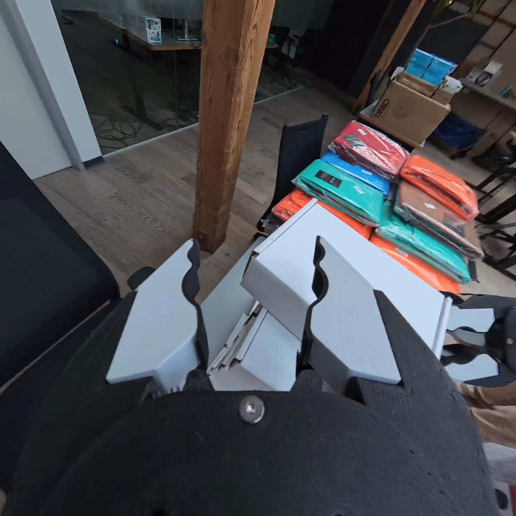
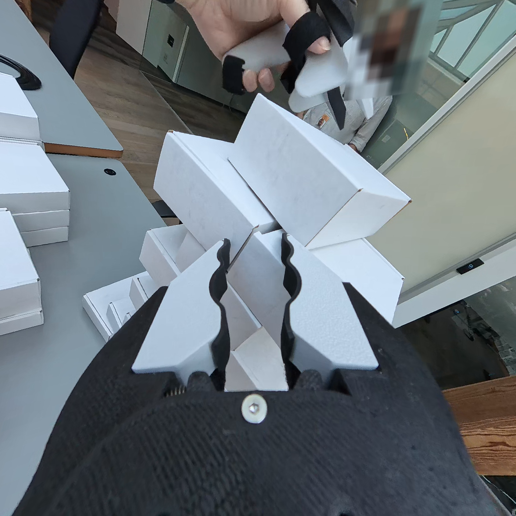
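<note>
Left gripper [image 1: 257, 282] sitting released around a white box [image 1: 282, 279] | right gripper [image 2: 255, 268] gaping beside white boxes [image 2: 307, 178] overhanging the grey tabletop [image 2: 83, 251] edge

Left gripper [image 1: 257, 282] fingers cover the near part of the white box [image 1: 282, 279] — pad contact can't be confirmed; right gripper [image 1: 472, 337] beside that box is cut by the frame edge; right wrist view: box pile [image 2: 293, 178] base hidden behind the fingers [image 2: 181, 315]; person [image 2: 351, 122] behind the pile mostly blocked, head mosaicked; hand [image 2: 251, 30] above cropped.
</note>
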